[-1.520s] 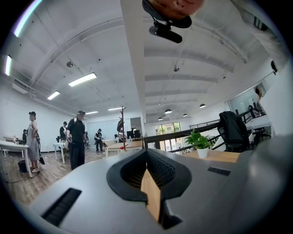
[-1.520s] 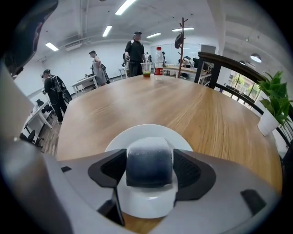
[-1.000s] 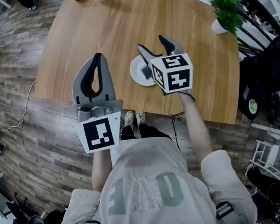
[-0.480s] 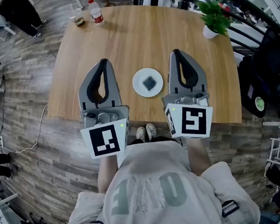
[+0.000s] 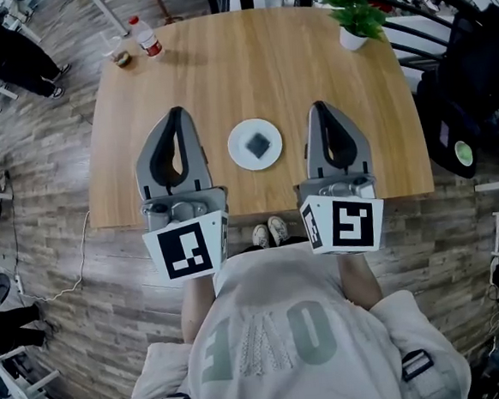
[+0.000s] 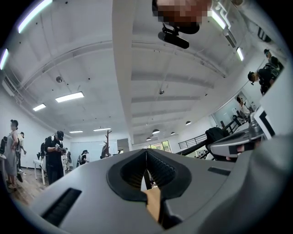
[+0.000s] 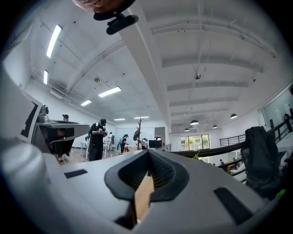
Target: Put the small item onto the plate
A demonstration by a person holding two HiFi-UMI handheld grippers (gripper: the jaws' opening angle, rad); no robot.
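The small item [image 5: 257,142] lies on the plate [image 5: 237,149]; task looks finished.
Both closed and empty, the left claw [image 5: 174,114] and right claw [image 5: 321,108] flank the plate above the tabletop [image 5: 222,67].

the head view looks steeply down from above the person's shoulders, far enough off to take in the whole wooden surface [image 5: 248,74], the floor [image 5: 47,253] around it and the backs of the left tool [image 5: 174,114] and right tool [image 5: 320,109]. the left gripper view sits close behind its own jaws and faces slightly upward at the ceiling [image 6: 174,87] and hall. the right gripper view faces likewise. both share that ceiling, catch the head camera [image 6: 174,37] at their top edge, and show a sliver of the surface between the jaws.
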